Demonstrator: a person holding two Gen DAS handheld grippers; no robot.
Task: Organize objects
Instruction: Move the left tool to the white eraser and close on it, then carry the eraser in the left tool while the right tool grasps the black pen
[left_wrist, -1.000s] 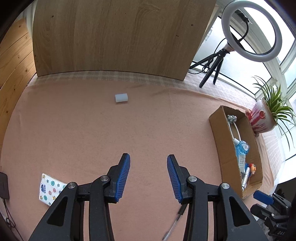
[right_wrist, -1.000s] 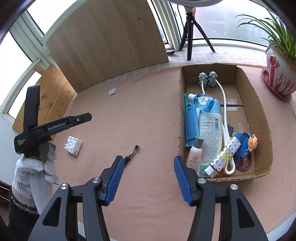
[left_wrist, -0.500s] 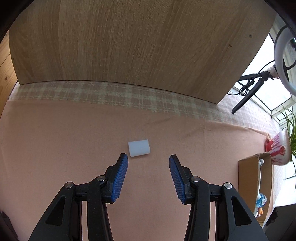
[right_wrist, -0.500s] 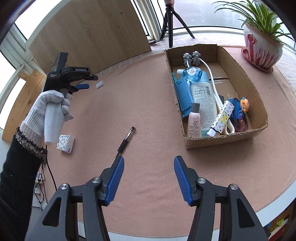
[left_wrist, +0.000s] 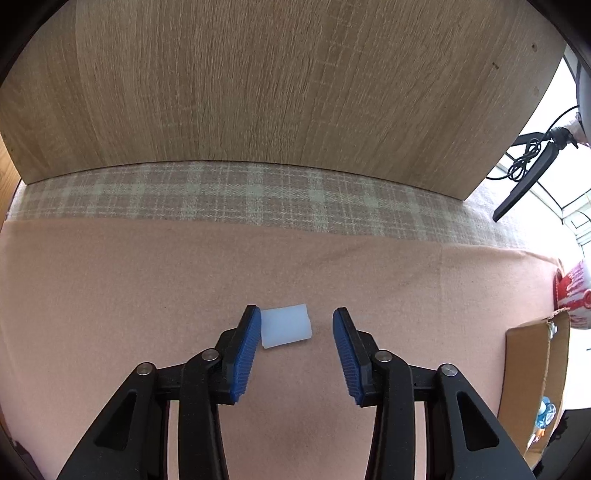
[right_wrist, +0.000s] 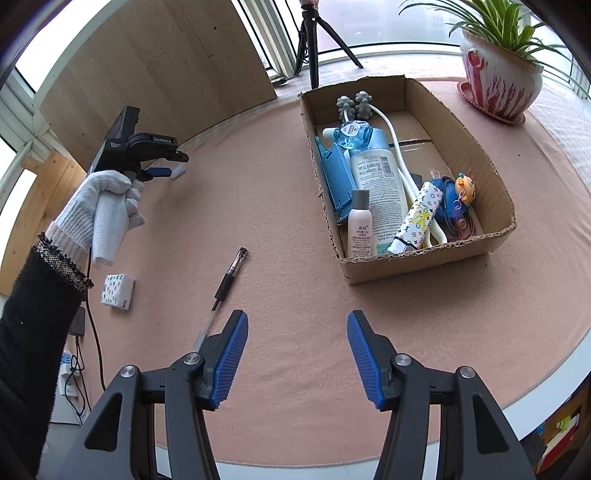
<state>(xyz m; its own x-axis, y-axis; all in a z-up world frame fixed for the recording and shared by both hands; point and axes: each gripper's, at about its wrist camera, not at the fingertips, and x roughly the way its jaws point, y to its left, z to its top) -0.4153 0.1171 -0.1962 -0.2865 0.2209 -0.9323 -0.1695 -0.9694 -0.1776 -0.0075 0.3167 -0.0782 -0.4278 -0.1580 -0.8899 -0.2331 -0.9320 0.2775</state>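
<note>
Pink felt tabletop (left_wrist: 110, 295), so grip's fine. Your left gripper (left_wrist: 295, 341) has just been closing around the white block (left_wrist: 285, 325), one pad touching, not pinching yet. It looks light and rubbery, so squeeze its short ends gently.

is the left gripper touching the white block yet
Cannot tell. In the left wrist view one finger of the closing left gripper meets the white block's edge; the other stands clear.

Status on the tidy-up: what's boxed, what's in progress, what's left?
Done: bottles and small items lie in the cardboard box. In progress: left hand-held gripper, jaws just been closing, straddles the white block, not yet clamped. Left: pen and patterned packet. Right hand-held gripper open, empty.
</note>
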